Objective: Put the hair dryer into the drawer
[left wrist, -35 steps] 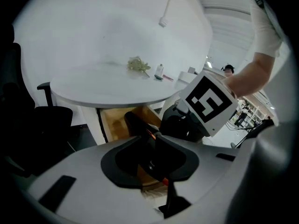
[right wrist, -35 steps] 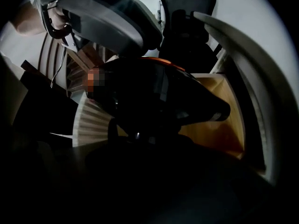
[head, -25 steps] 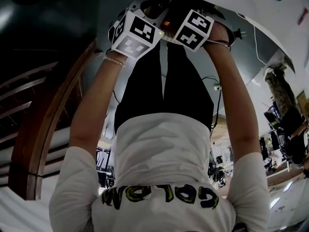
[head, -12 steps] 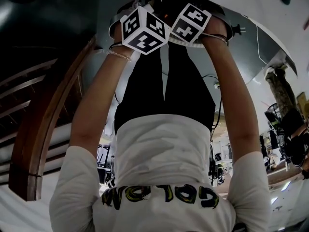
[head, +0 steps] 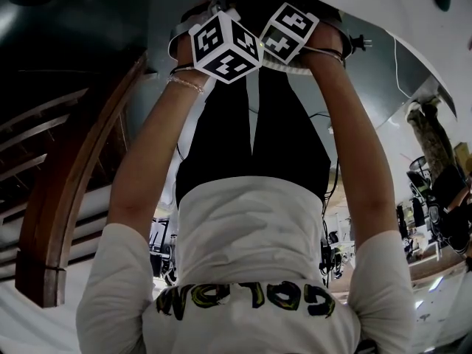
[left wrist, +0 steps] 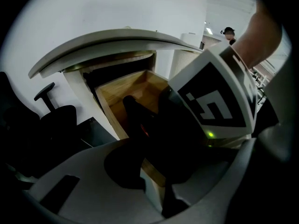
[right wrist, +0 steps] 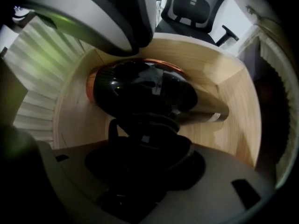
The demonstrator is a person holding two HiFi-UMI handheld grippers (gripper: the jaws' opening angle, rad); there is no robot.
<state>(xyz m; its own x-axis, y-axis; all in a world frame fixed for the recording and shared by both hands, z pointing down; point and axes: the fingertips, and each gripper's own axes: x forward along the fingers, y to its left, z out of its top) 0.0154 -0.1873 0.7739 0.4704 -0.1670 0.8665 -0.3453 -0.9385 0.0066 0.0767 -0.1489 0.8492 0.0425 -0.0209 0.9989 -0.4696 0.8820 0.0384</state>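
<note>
The right gripper (right wrist: 145,139) is clamped on the handle of the hair dryer (right wrist: 140,90); the dryer's body sits just beyond its jaws, within the walls of the wooden drawer (right wrist: 236,101); the left gripper (left wrist: 150,139), close beside it, has its jaws apart above the drawer's front edge.

The person wears a white short-sleeved T-shirt (head: 251,234) with black-and-yellow lettering; black trousers (head: 251,139); a thin beaded bracelet (head: 184,84) circles the left wrist; white cubes with black square markers (head: 225,46) sit beyond the wrists.
</note>
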